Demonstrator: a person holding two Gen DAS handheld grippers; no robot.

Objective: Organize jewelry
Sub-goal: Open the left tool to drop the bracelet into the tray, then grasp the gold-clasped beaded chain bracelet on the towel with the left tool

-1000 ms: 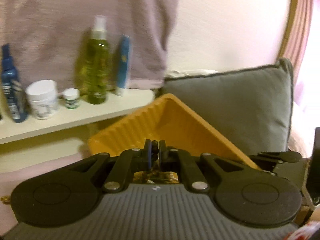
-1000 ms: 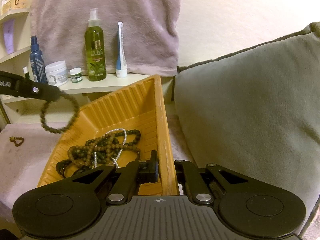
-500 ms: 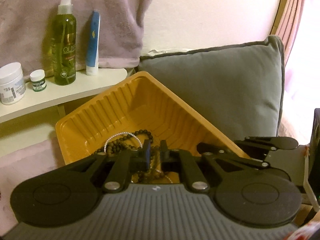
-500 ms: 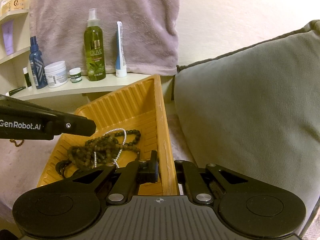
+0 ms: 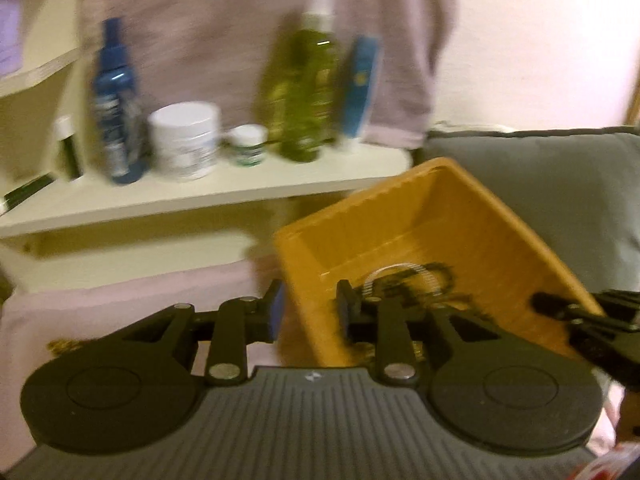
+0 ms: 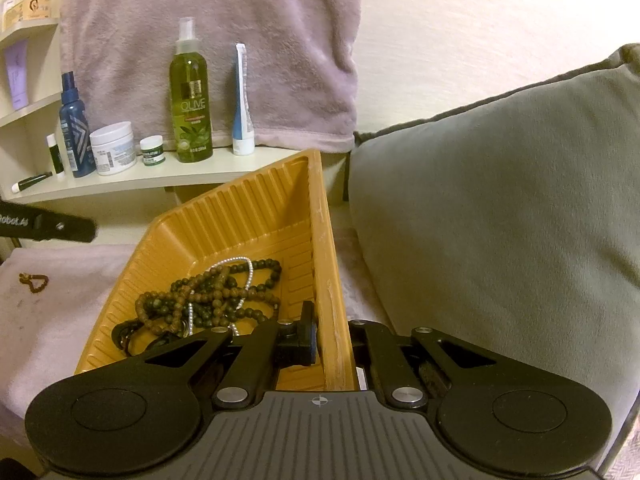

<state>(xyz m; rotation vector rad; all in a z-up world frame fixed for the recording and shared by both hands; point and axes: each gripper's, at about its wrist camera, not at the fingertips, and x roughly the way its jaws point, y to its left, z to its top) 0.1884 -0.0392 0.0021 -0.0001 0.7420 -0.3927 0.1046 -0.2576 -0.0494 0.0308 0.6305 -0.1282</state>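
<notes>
On pink cover, small chain (image 6: 33, 280) sharp in right view only

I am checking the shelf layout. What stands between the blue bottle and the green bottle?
In the right wrist view, two white jars stand between the blue bottle and the green bottle: a large jar and a small jar.

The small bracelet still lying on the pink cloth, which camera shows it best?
The right wrist view. There the small bracelet lies sharp and unobstructed on the pink cloth, left of the orange tray. The left wrist view is motion-blurred and shows only a gold smear beside the gripper body, mostly hidden.
</notes>
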